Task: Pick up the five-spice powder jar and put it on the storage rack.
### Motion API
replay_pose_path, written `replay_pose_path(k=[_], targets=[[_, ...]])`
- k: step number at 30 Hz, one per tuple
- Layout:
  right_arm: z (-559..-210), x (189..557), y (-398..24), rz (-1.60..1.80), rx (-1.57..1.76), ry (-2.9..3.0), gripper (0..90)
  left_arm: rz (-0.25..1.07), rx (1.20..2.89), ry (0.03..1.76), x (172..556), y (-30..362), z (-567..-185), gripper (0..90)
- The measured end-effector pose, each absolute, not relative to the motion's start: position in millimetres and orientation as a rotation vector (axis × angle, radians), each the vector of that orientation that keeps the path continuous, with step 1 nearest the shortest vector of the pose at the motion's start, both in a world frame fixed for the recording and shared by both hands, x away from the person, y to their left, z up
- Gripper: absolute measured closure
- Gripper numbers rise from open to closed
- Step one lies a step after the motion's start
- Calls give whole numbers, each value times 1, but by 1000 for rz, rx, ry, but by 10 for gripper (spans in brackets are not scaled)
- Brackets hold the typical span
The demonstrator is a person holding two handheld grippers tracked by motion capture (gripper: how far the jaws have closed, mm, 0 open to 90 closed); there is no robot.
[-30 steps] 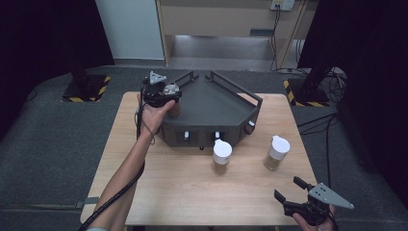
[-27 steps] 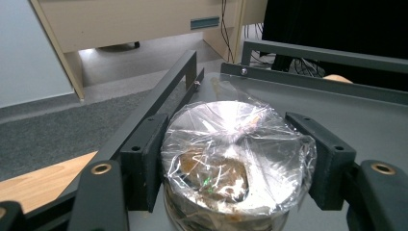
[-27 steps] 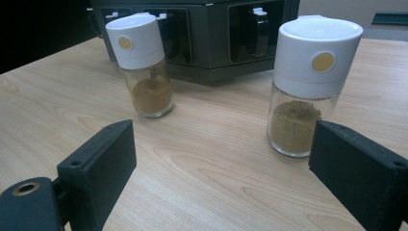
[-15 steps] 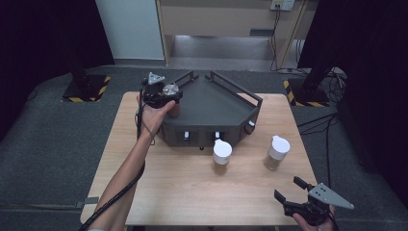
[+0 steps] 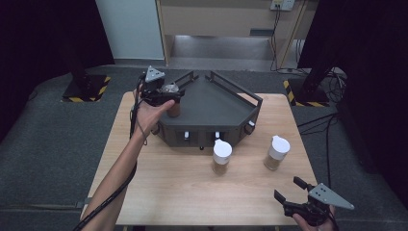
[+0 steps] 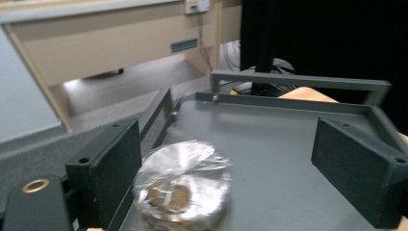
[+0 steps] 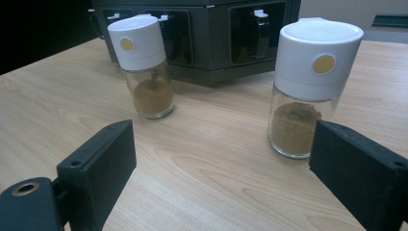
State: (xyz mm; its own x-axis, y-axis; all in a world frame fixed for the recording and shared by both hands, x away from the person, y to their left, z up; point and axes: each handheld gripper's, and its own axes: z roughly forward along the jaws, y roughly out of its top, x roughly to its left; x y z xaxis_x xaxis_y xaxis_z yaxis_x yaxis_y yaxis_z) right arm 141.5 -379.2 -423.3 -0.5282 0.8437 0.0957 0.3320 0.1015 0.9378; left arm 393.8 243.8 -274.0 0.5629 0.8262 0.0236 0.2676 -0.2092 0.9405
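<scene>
Wooden table [image 5: 159, 192], dark floor all round; near half bare. Dark rack [image 5: 211, 103] sits at far middle, low rails along its edges, top deck open. Left gripper [image 5: 166, 94] held over rack's left corner, forearm stretched in from near-left edge; jaws just been opening, now wide, foil-topped jar [image 6: 182, 190] between them on deck, close by one pad, unpinched. Right gripper [image 5: 288, 195] low at near-right corner, jaws wide, nothing between. Two white-capped spice jars [image 5: 222, 156] [image 5: 277, 152] stand apart before rack.
</scene>
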Motion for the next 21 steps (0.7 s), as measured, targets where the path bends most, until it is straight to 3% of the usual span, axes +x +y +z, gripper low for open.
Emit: replay_pose_path(k=[21], targets=[[-423,141,-377,1419,1137,1912,78,578,1730,711,324,274,-259,27]])
